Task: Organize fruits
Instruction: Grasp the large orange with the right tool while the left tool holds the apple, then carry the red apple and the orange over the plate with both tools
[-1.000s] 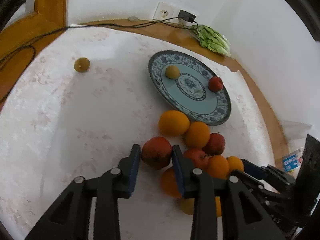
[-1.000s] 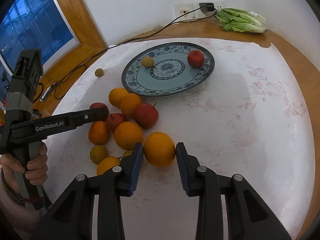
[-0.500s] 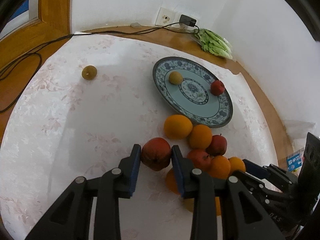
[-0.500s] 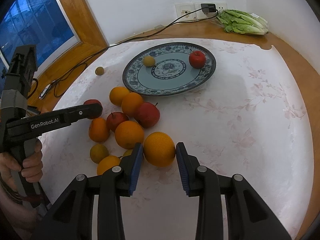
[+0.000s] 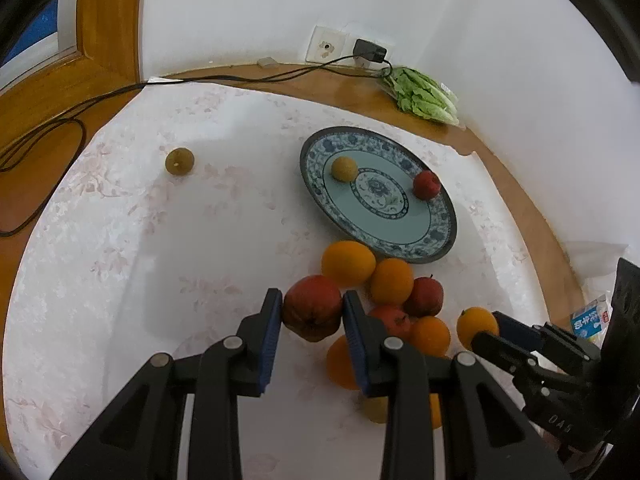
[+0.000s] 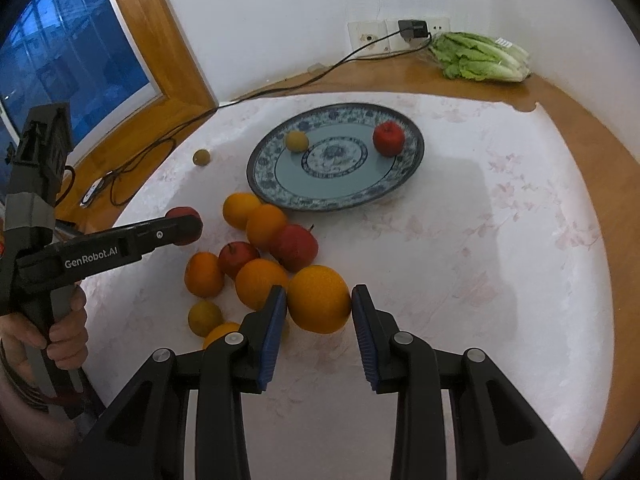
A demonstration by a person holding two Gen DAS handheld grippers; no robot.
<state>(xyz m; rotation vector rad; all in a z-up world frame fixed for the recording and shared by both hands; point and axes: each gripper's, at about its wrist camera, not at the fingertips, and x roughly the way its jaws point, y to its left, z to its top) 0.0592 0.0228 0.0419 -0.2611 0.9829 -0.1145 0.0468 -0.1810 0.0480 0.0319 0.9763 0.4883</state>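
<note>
nearest the right wrist camera, the right tool [image 6: 319,305] has its blue pads closed on a large orange [image 6: 319,298], which fills the gap between them. in the left wrist view the left tool [image 5: 313,307] likewise clamps a dark red apple [image 5: 313,307] between its pads, the fruit pressed on both sides. a hand [image 6: 60,334] grips the left tool's handle at the left edge of the right view. just past both tools lies the heap of fruit on the white flowered cloth [image 6: 480,264] covering the counter: oranges [image 6: 265,226] and red apples [image 6: 295,247] touching one another, with a smaller yellowish fruit [image 6: 205,317] at the near side. beyond the heap sits a blue-and-white patterned plate [image 6: 408,160], holding a small yellow-green fruit [image 6: 296,141] and a red apple [image 6: 388,138] well apart on it. to the plate's left a lone green-brown fruit [image 5: 179,161] rests on the cloth. farther back, on the bare wooden edge of the counter [image 5: 352,92], lies a bag of lettuce [image 6: 480,62], and a black plug [image 6: 414,30] sits in the wall socket, its cable trailing left toward the window frame [image 6: 160,40].
</note>
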